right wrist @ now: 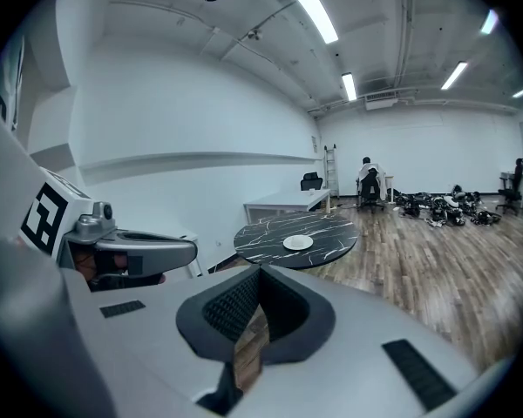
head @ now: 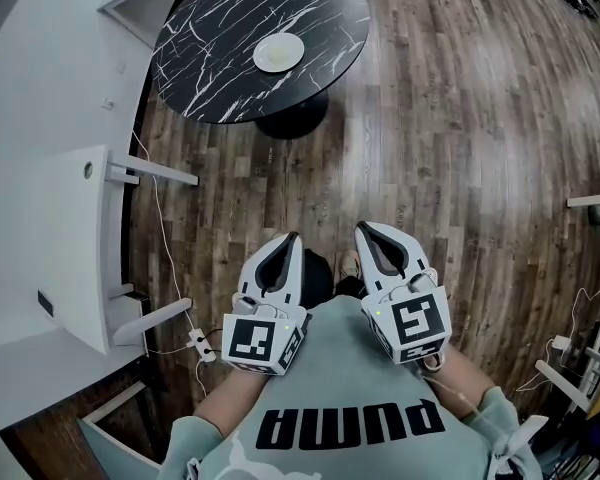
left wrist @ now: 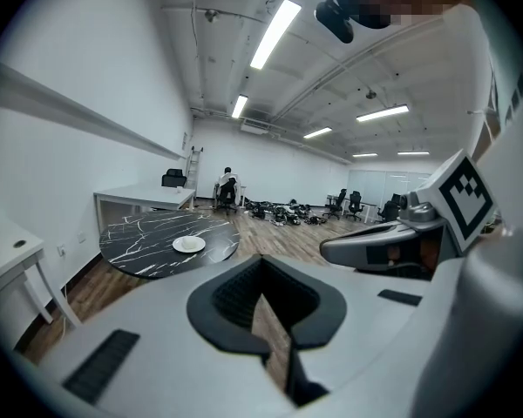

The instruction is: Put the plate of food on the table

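Your left gripper (head: 292,238) and right gripper (head: 364,228) are both closed, holding nothing. The white plate (head: 279,52) stands on the black marble table (head: 212,36), well apart from you. It seems already placed, so approach slowly.

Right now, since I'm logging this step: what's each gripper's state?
Left gripper: closed, holding nothing.
Right gripper: closed, holding nothing.
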### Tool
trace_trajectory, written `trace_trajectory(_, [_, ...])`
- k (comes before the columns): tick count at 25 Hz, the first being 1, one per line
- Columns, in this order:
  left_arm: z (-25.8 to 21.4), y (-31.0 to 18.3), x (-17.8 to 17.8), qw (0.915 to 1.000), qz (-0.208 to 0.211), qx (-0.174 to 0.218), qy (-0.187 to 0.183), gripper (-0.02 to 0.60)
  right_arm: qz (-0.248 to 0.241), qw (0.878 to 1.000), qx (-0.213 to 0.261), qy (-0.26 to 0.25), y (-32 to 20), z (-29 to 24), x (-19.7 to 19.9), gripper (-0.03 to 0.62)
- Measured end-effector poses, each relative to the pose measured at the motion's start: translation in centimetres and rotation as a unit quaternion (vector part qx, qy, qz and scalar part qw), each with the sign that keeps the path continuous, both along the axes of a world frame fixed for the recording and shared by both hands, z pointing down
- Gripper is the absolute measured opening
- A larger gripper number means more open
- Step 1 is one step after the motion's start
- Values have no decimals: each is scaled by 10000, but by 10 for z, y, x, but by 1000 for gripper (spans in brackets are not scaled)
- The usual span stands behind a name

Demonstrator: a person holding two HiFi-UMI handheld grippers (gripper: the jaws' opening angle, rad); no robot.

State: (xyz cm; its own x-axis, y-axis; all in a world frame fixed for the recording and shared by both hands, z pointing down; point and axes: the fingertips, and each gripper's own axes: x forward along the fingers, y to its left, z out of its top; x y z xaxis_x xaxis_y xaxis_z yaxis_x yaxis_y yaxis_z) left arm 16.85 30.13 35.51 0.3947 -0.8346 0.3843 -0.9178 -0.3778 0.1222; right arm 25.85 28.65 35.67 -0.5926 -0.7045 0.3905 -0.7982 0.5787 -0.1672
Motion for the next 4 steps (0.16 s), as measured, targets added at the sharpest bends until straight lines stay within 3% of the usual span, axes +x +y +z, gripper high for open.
trace_trajectory(4, [0,6,-2,10000,-5,11,-29,6,-25,10000,7,-5,7,0,-3,8])
